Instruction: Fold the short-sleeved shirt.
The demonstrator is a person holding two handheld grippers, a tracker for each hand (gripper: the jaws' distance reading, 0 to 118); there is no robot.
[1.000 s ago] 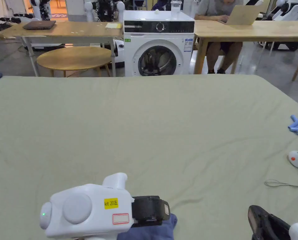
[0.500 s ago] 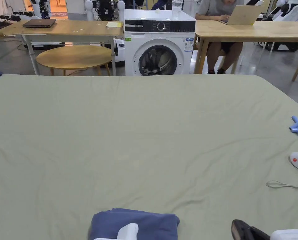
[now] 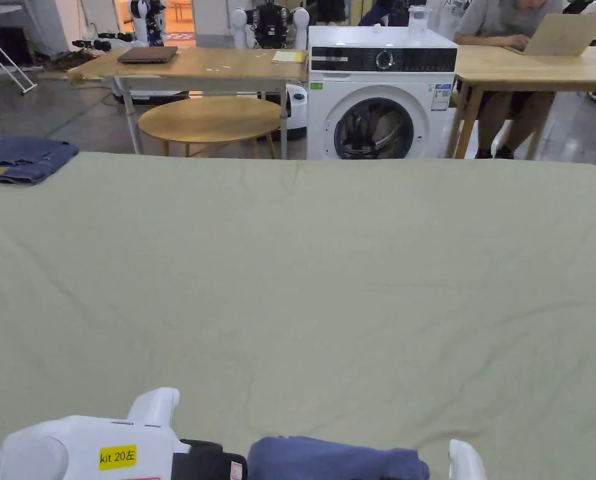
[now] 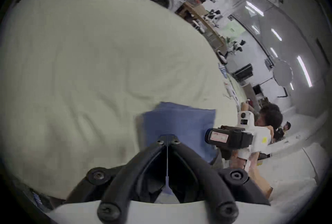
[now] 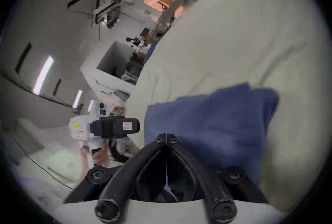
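1. A wide table covered in a pale green sheet (image 3: 303,269) takes up most of the head view, wrinkled but bare across its middle.
2. Beyond its far edge stands a white washing machine (image 3: 381,103), with a round wooden table (image 3: 210,119) to its left and a person (image 3: 509,37) seated at a desk to its right.
3. Folded dark jeans (image 3: 20,159) lie at the table's far left corner.
4. The blue shirt (image 3: 337,457) lies folded into a compact block at the near edge, between the two grippers.
5. The left gripper (image 4: 167,140) sits just left of the shirt, jaws pressed together with a thin strip of blue cloth between them.
6. The right gripper (image 5: 166,138) is at the shirt's right side, jaws pressed together over the blue cloth; whether they pinch it I cannot tell.
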